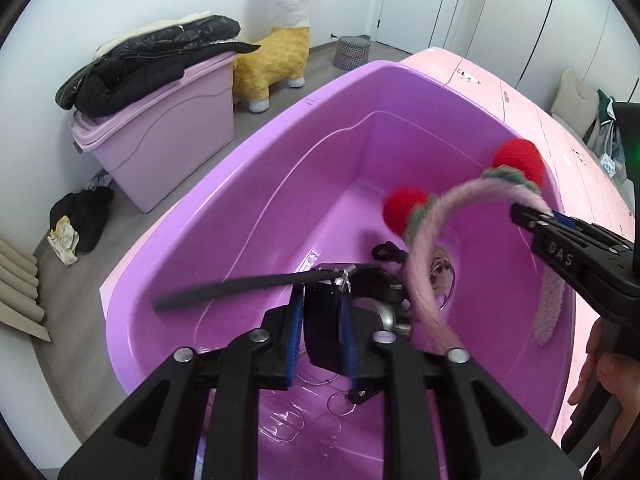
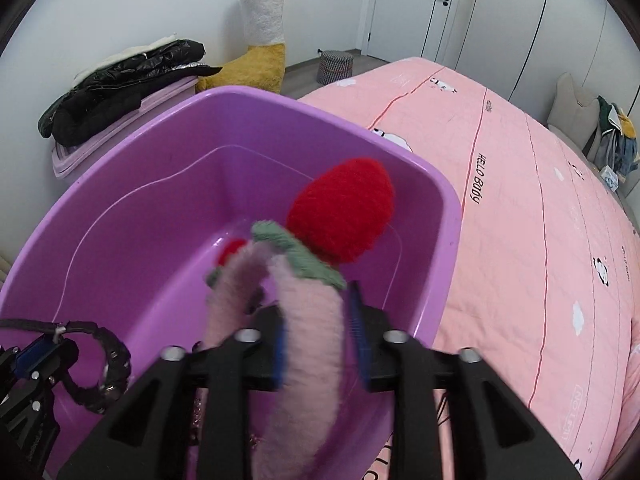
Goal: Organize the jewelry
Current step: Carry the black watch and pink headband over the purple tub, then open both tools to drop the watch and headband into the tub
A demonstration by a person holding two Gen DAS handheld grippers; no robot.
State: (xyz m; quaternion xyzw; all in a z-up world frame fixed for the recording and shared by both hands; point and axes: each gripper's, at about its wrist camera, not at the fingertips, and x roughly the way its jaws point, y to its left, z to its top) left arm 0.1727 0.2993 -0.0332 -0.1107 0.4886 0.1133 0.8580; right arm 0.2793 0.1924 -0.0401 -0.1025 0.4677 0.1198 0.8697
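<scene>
A purple plastic tub (image 1: 256, 184) sits on a pink bed (image 2: 540, 220). My left gripper (image 1: 320, 320) is shut on the strap of a black wristwatch (image 1: 320, 332) and holds it above the tub floor; the watch also shows in the right wrist view (image 2: 108, 356). My right gripper (image 2: 320, 332) is shut on a fuzzy pink headband (image 2: 308, 332) with red pom-pom strawberries (image 2: 344, 212), held over the tub; it also shows in the left wrist view (image 1: 440, 216). Thin silver rings (image 1: 340, 402) and a small charm (image 1: 440, 272) lie on the tub floor.
A second pink lidded bin (image 1: 168, 136) with a black jacket (image 1: 152, 60) on top stands on the floor at left. A yellow and white plush llama (image 1: 280, 40) and a checked stool (image 1: 352, 52) stand beyond. Clothes lie on the floor (image 1: 80, 220).
</scene>
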